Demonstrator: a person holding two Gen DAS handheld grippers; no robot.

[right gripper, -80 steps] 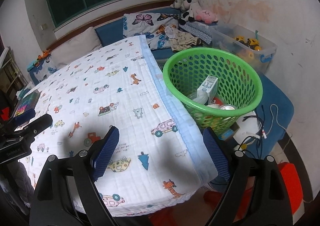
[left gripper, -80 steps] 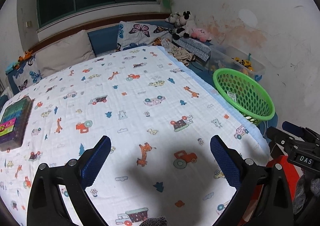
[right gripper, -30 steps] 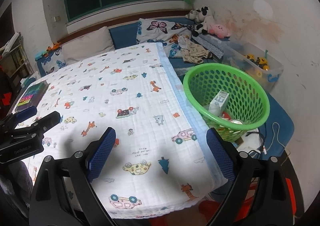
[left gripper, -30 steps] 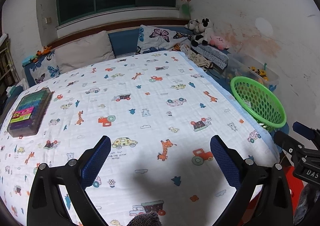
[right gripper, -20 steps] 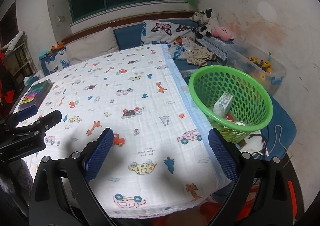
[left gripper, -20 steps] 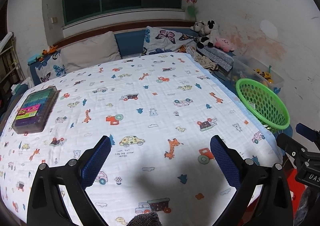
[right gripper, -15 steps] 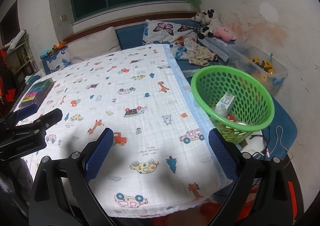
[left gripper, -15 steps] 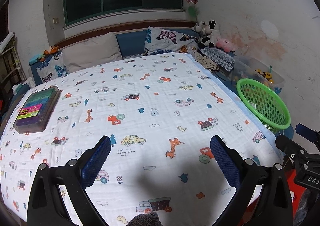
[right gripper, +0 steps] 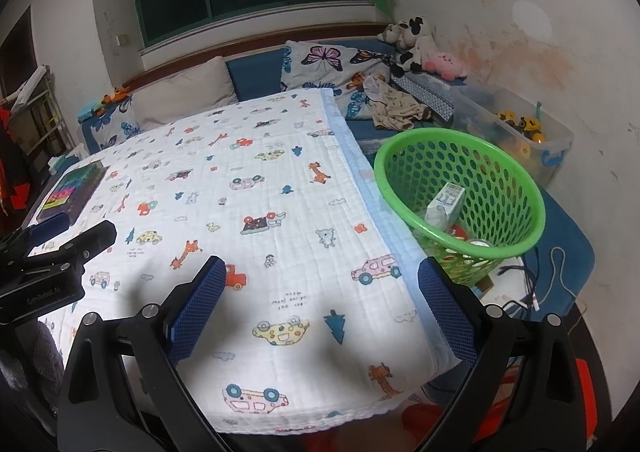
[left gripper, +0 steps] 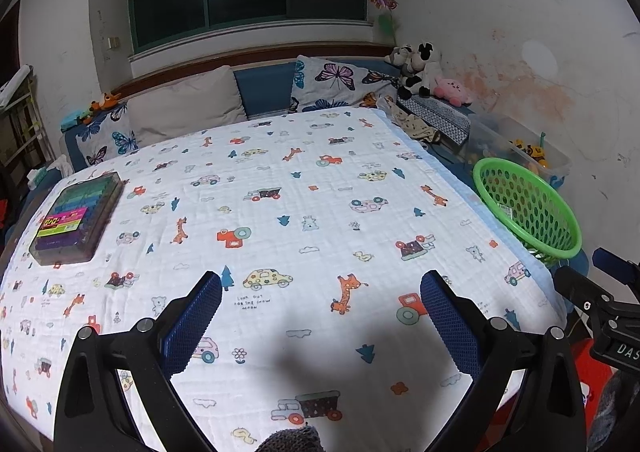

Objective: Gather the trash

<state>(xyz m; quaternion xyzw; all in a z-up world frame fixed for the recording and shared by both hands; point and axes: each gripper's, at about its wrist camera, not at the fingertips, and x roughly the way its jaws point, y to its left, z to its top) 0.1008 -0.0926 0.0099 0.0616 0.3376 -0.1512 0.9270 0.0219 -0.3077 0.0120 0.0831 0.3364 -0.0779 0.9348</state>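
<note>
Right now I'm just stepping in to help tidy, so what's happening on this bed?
A person holds two claws over the patterned blanket. The left claw and right claw are both open and empty. A green basket beside the bed holds a small carton and other trash. On the blanket, only a box of coloured items shows, near its far left edge.

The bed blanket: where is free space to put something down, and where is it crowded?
The blanket is bare from the purple box at its left edge across to the green basket beside the bed. Crowded: the basket's inside, holding a carton, and the far-right corner with plush toys.
</note>
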